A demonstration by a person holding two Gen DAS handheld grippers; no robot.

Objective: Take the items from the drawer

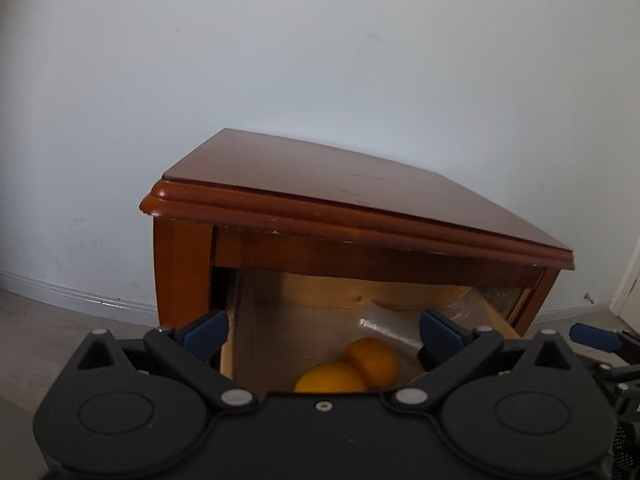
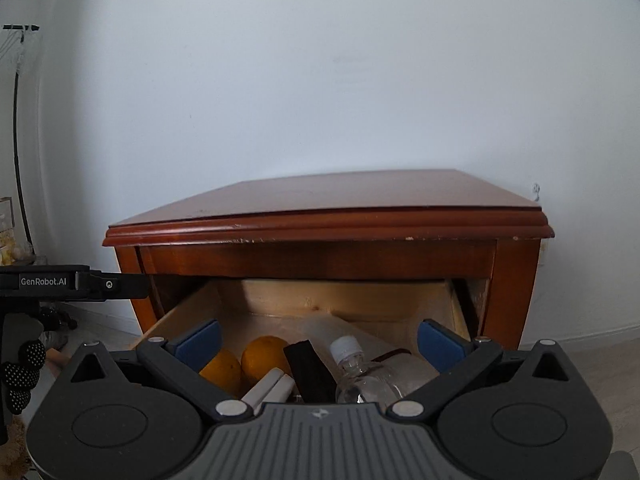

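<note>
1. The left gripper [image 1: 324, 330] hangs in front of the open drawer [image 2: 182, 312], its blue pads spread as wide as they go, nothing between them.
2. The right gripper [image 2: 319, 339] is likewise spread wide and empty, level with the drawer's front; one of its blue fingertips [image 1: 592, 338] shows at the right edge of the left view.
3. Inside the drawer lie two oranges [image 2: 264, 356] touching side by side at the left, a pair of white handles [image 2: 272, 388] just right of them, a black block [image 2: 310, 368] tilted at centre, and a clear bottle [image 2: 360, 376] with a white cap on its side at the right.
4. A clear plastic bag [image 1: 384, 324] lies behind the oranges toward the drawer's back wall.
5. The drawer stands pulled out of a reddish-brown wooden nightstand [image 2: 328, 200], whose top carries nothing.
6. Behind it runs a plain white wall [image 2: 320, 80] with a white baseboard [image 1: 80, 294] along the pale floor.
</note>
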